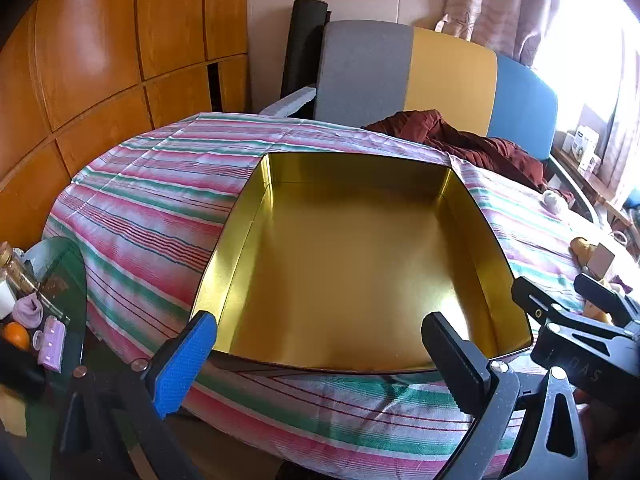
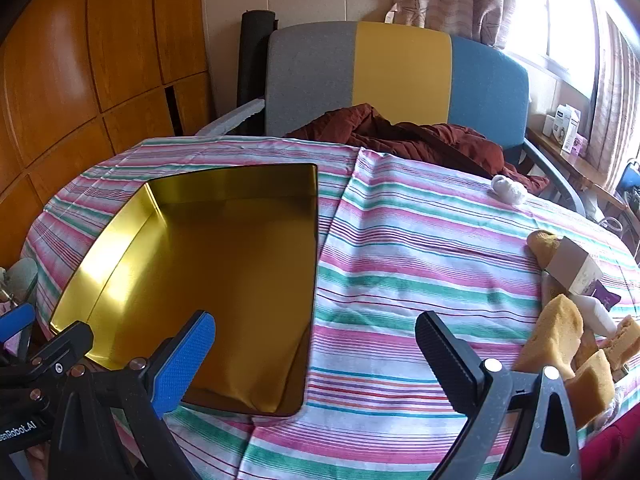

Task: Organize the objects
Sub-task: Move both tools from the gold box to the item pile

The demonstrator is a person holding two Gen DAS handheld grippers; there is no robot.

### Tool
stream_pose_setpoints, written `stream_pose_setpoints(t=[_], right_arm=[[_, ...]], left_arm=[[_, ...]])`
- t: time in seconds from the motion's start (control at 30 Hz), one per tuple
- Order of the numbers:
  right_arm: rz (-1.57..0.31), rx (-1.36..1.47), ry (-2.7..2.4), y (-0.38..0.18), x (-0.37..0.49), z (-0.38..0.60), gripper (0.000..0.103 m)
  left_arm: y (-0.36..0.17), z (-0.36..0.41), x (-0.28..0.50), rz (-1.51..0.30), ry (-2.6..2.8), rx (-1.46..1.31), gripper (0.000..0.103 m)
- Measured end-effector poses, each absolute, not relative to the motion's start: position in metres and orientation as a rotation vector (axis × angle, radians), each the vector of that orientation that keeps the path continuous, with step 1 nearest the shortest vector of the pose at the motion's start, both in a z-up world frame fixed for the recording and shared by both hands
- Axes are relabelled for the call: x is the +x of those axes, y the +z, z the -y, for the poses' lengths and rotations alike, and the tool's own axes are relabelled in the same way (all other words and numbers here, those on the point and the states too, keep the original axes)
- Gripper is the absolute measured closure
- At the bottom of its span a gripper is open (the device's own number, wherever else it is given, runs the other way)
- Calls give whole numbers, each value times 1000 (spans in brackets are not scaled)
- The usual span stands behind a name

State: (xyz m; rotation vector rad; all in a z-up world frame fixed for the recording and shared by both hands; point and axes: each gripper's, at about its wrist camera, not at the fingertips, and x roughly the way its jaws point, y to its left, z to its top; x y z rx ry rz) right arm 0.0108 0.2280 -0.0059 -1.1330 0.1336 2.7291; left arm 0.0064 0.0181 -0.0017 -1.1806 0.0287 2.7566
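An empty gold tin box (image 1: 352,264) lies open on the striped cloth (image 1: 160,216); in the right wrist view the box (image 2: 208,272) sits to the left. My left gripper (image 1: 320,344) hovers open over the box's near rim, nothing between its fingers. My right gripper (image 2: 316,344) is open above bare cloth (image 2: 400,264), just right of the box. Yellow sponges (image 2: 560,340), a small cardboard box (image 2: 576,268) and a white wad (image 2: 508,190) lie at the right. The right gripper's body (image 1: 580,320) shows at the left view's right edge.
A chair with grey, yellow and blue back (image 2: 396,76) stands behind the table, a dark red cloth (image 2: 400,136) heaped on it. Wooden cabinets (image 1: 100,60) fill the left. A low glass side table (image 1: 60,280) at the left holds an orange (image 1: 16,336) and small items.
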Motion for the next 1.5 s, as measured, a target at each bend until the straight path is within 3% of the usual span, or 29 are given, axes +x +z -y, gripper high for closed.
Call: stream_pose_setpoints(t=[0.57,1.03,1.5], right_arm=[[-234,-1104,2593,-2,46,-310,1],[-415,-1006,2337,28,128,-441,1],[-538,-959,2201,29,163,-517,1]], left_arm=[[5,-70,4,-44,2500,-1124,0],[14,-200,16,-283,2153,-1059,0],[1,-316,22,-392,1940,-1033,0]])
